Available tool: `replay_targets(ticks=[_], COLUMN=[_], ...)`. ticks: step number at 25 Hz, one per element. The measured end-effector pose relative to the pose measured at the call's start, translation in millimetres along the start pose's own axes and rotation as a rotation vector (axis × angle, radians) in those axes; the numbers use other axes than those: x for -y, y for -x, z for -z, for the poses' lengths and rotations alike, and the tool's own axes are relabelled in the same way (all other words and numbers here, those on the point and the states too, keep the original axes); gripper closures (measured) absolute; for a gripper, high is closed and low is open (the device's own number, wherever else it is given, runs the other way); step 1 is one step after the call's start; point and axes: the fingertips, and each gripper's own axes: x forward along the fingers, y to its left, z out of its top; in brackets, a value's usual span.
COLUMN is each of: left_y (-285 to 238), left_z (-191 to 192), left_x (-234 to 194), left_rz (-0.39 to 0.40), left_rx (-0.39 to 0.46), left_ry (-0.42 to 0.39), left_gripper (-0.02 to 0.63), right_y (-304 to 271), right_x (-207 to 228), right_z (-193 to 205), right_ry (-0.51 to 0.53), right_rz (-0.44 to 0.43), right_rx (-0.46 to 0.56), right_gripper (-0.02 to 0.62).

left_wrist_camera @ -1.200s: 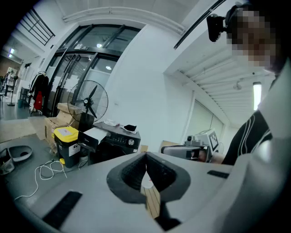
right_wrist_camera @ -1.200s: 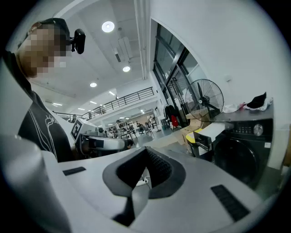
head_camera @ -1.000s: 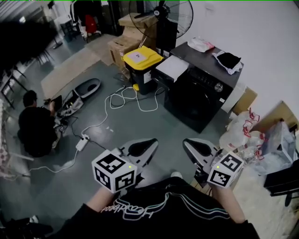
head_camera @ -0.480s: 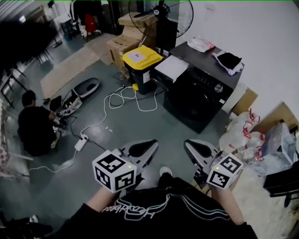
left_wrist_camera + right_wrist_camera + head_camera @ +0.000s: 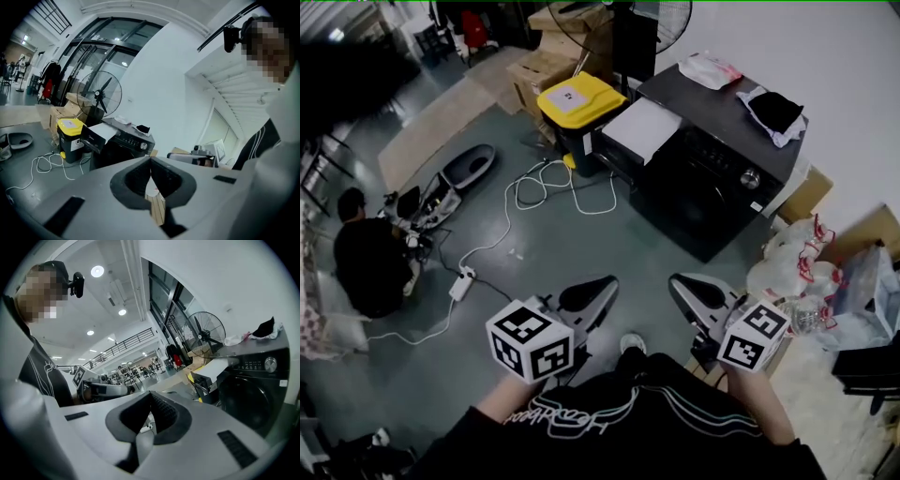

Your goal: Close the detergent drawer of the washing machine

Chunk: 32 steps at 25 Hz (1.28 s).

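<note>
The black washing machine (image 5: 712,183) stands against the white wall, well ahead of both grippers. Its detergent drawer (image 5: 642,131) sticks out open at the upper left, its white top showing. My left gripper (image 5: 600,287) and right gripper (image 5: 681,287) are held low in front of the person's body, far from the machine, both shut with nothing between the jaws. The left gripper view shows the machine (image 5: 123,140) and the open drawer (image 5: 96,135) beyond the shut left gripper (image 5: 150,161). In the right gripper view the machine (image 5: 253,385) and drawer (image 5: 213,367) lie to the right of the right gripper (image 5: 151,395).
A yellow-lidded bin (image 5: 572,101) stands just left of the drawer, with white cables (image 5: 546,187) looped on the floor beside it. Clothes (image 5: 773,111) lie on the machine top. Bags (image 5: 792,267) pile up at its right. A person (image 5: 366,258) crouches at far left. A fan (image 5: 98,96) stands behind.
The machine and bin have grown slightly and slid lower and rightward in the head view, so the person has come closer. Both grippers kept their place and stayed shut.
</note>
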Motion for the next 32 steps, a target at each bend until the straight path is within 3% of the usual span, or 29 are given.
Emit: replay_targets(ticks=[7, 14, 22, 32], left_y=[-65, -110, -126, -174], left_z=[-30, -64, -80, -97], left_x=[-43, -61, -86, -164], left_rz=[-0.049, -0.084, -0.096, -0.053], left_rx=[-0.009, 0.006, 0.002, -0.078], left_ry=[0.024, -0.002, -0.036, -0.074], left_gripper=[0.581, 0.581, 0.581, 0.581], right_y=[-29, -44, -55, -92], right_x=[72, 116, 146, 196], right_z=[-33, -69, -87, -102], right_ry=[-0.040, -0.020, -0.012, -0.044], right_rz=[-0.056, -0.089, -0.047, 0.078], right_rx=[0.005, 0.006, 0.020, 0.039], right_gripper=[0.568, 0.568, 0.568, 0.568])
